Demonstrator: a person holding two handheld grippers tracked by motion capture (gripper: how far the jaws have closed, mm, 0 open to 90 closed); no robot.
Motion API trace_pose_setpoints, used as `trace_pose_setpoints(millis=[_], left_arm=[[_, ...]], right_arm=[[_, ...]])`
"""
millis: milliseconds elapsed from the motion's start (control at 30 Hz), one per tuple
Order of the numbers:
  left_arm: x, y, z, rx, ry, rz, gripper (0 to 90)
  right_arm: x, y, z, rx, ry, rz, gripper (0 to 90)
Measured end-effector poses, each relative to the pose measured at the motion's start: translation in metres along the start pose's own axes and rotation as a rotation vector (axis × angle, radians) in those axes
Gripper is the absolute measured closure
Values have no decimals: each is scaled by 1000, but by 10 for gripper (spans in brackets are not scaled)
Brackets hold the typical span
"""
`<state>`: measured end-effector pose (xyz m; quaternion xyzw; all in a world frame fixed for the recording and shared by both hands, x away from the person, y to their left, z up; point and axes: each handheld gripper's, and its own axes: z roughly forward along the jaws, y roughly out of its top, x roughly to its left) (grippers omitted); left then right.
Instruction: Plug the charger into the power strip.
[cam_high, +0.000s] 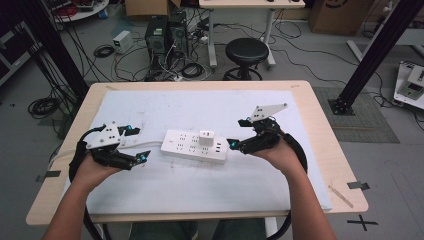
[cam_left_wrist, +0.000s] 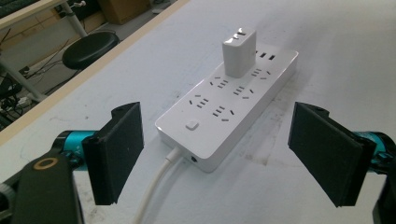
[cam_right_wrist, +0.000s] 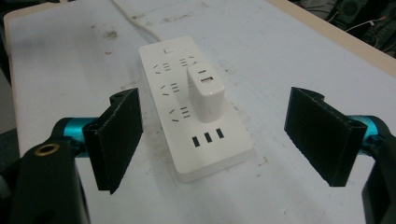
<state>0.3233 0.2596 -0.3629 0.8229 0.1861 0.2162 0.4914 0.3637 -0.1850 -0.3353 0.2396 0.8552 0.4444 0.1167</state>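
A white power strip (cam_high: 195, 146) lies at the centre of the high view on the white mat (cam_high: 150, 107) that covers the bench (cam_high: 327, 150), with a white charger (cam_high: 206, 138) standing plugged into one of its sockets towards the strip's right end. The left gripper (cam_high: 135, 145) sits at the left of that frame, just off the strip's cord end, with its jaws wide apart and nothing between them; in its own view the strip's switch end and cord (cam_left_wrist: 156, 186) lie ahead between the two pads. The right gripper (cam_high: 240, 134) sits at the strip's right end, also spread wide and holding nothing, its pads clear of both strip and charger. The work looks like pulling or seating the charger, and the main risk is that the strip is light and loose on the mat: if the right gripper pulls up on the charger while the left is not pressing the strip down, the whole strip would likely lift or skid. A grip taken high on the smooth charger could slip off, and a skewed pull could bend its pins. The left gripper could also snag the cord.
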Motion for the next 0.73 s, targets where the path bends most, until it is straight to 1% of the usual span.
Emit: trace_pose_setpoints(millis=[33,67,133,233,333,433,467,600,733], left_arm=[[-1,0,1,-5,-1,-3,182],[-1,0,1,-1,-3,3,182],[-2,1,1,0,-7,5,182],[-4,2,1,-1,-9,7,182],[-5,2,3,-3,-2,8,182],[-4,3,4,10,-1,16,182],[-4,3,4,12,-1,18,182],[-3,2,4,9,3,12,182],[-2,1,3,11,6,6,182]], right_arm=[[-1,-3,-1,-11,-6,4,197],[-1,-6,-3,-18,-7,16,198],[-3,-11,-4,-23,-13,30,197],[-5,-16,-5,-30,-15,35,198],[-5,-17,-7,-28,-17,39,197],[-5,-17,-8,-31,-21,33,198],[-5,-18,-8,-27,-24,39,198],[-6,-18,-7,-28,-25,32,198],[-5,-18,-7,-29,-32,37,197]])
